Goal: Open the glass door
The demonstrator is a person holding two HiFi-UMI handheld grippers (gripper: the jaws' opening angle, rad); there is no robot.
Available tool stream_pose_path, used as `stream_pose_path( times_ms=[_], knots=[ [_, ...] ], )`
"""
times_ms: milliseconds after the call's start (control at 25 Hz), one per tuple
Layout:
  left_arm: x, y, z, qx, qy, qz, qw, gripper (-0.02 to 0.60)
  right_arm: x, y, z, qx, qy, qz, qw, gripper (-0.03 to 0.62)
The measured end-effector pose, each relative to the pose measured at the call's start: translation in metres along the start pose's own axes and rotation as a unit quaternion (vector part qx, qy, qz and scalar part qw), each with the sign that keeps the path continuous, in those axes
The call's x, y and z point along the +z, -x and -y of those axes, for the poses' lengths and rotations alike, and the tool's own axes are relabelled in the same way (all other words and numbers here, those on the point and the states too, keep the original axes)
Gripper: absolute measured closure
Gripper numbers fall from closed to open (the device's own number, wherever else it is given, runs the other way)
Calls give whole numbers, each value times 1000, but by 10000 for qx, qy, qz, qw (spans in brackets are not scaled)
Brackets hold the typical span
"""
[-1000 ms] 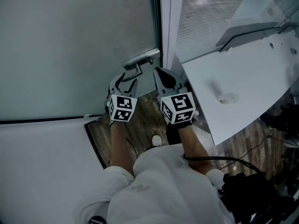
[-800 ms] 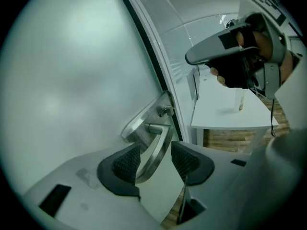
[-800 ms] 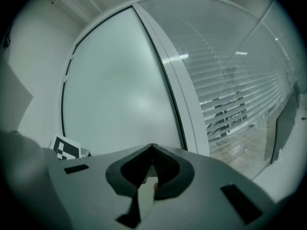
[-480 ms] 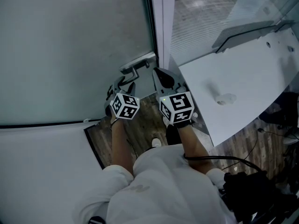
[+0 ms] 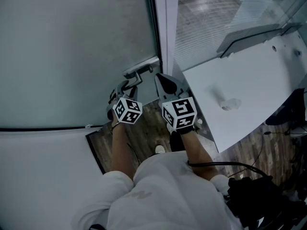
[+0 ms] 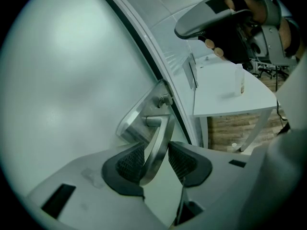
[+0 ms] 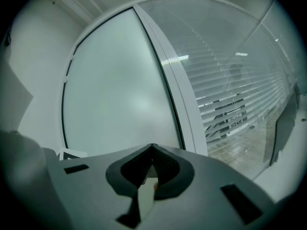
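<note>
You are standing close to the frosted glass door, looking steeply down at both grippers held out in front of you. The door is filling the far left of the scene, and its metal lever handle is sitting at its right edge, just beside the white door frame. You are holding the left gripper at that handle, pointing it forward and downward. Its jaws have just been closing, and the lever is running slantwise between them: the left pad is lying against one side, and the tip of the right pad is meeting the other edge. You are holding the right gripper just to the right of the left one, near the frame, with its jaws pressed together on nothing and touching neither door nor handle. To your right, a white table is standing against a striped glass panel, with a small clear bottle on top. Wood-pattern floor is showing under your arms.
</note>
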State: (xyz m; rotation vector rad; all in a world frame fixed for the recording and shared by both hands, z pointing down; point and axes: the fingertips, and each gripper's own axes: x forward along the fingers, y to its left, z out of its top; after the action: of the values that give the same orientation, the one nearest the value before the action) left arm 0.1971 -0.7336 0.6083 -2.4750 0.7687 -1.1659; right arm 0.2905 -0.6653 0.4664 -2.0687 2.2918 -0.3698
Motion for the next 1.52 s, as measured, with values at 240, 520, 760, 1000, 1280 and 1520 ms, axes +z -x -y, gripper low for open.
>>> stream_pose_path(
  times_ms=[240,520,760,1000,1280,1520],
  knots=[
    [-4,-2,2,48,-14,-12,10000,425,-6,10,-4,-12,57,-48,10000,592],
    [-1,0,-1,-2,17,18,10000,425,-3,27,11,-180,64,-81,9998,592],
    [0,0,-1,8,93,93,9999,425,-3,38,21,-289,4,-75,9996,592],
    [-5,-4,3,-188,716,458,9962,425,-10,48,17,-308,-1,-99,9995,592],
    [-5,-4,5,-132,738,538,9957,425,-16,69,26,-539,-90,-57,9985,592],
    [-6,-12,9,-408,1233,718,9889,425,-10,84,32,-694,-117,56,9975,592]
  ],
)
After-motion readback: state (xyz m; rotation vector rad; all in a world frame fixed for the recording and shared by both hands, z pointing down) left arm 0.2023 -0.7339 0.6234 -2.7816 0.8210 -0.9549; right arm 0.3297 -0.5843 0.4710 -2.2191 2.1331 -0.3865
